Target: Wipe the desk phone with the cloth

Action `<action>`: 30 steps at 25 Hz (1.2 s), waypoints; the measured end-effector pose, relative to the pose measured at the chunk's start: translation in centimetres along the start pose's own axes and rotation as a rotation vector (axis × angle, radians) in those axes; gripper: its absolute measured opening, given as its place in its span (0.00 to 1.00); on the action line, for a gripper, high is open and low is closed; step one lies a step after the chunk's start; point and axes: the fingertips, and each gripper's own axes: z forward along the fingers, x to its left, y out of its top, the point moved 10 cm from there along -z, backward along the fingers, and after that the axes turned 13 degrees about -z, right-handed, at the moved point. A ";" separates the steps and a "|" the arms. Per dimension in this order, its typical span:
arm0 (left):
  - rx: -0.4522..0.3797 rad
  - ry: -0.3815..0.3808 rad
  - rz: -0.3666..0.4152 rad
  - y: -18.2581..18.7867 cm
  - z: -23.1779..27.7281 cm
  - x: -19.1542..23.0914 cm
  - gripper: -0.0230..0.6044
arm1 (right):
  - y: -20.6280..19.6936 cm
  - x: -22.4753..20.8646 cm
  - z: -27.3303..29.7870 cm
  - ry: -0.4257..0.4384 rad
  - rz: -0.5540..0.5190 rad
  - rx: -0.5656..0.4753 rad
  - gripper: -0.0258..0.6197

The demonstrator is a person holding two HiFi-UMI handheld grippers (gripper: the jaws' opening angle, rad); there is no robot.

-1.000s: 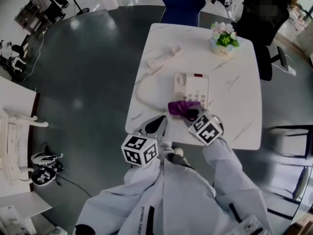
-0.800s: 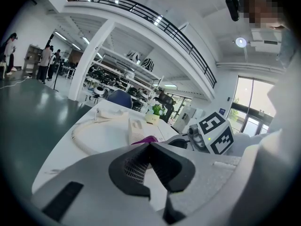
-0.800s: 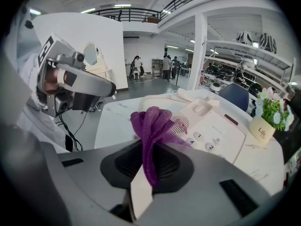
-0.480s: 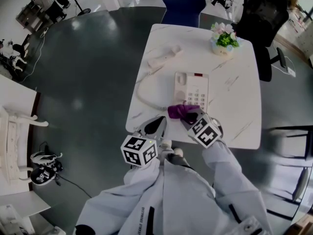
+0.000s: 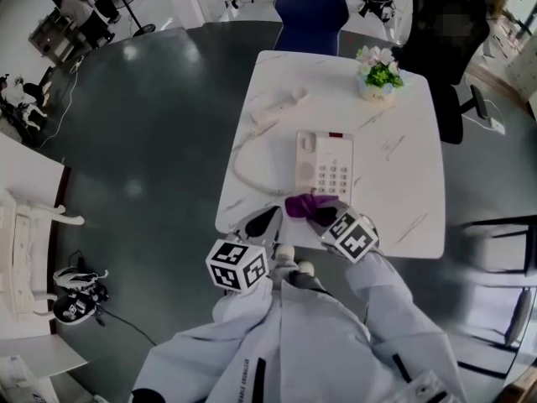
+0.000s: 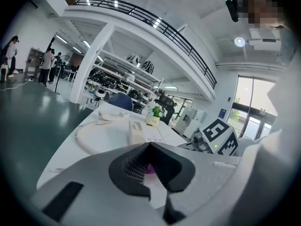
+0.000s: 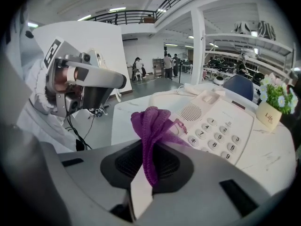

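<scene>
The white desk phone [image 5: 325, 164] lies on the marble table [image 5: 403, 141], its handset [image 5: 277, 106] off the cradle at the far left, joined by a looping cord [image 5: 243, 170]. My right gripper [image 5: 323, 217] is shut on a purple cloth [image 5: 304, 206] that bunches at the phone's near edge, just below the keypad [image 7: 214, 140]. In the right gripper view the cloth [image 7: 153, 126] stands up out of the shut jaws. My left gripper [image 5: 260, 223] hovers at the table's near left edge, jaws together and holding nothing; the phone [image 6: 141, 133] lies ahead of it.
A small pot of flowers [image 5: 376, 72] stands at the table's far right. A blue chair [image 5: 312, 7] and a black office chair [image 5: 449, 32] sit beyond the table. Dark floor lies to the left, with white furniture [image 5: 25, 225] at the far left.
The right gripper has drawn the cloth toward me, from over the keypad to the phone's near edge. The left gripper has stayed where it was.
</scene>
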 end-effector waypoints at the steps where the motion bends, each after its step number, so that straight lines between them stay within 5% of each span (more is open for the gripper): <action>1: -0.005 -0.002 0.004 0.1 0.0 0.0 0.03 | -0.2 0.0 -0.2 0.005 0.027 -0.019 0.10; 11: -0.078 -0.040 0.093 2.6 -0.6 -0.6 0.03 | -0.6 -0.6 -4.0 -0.092 0.285 -0.364 0.10; 22: -0.170 -0.085 0.168 6.6 -1.4 -2.2 0.03 | 0.8 -2.5 -8.9 -0.232 0.365 -0.633 0.10; 30: -0.245 -0.079 0.214 9.8 -2.2 -2.2 0.03 | 1.5 -4.3 -11.6 -0.328 0.371 -0.718 0.10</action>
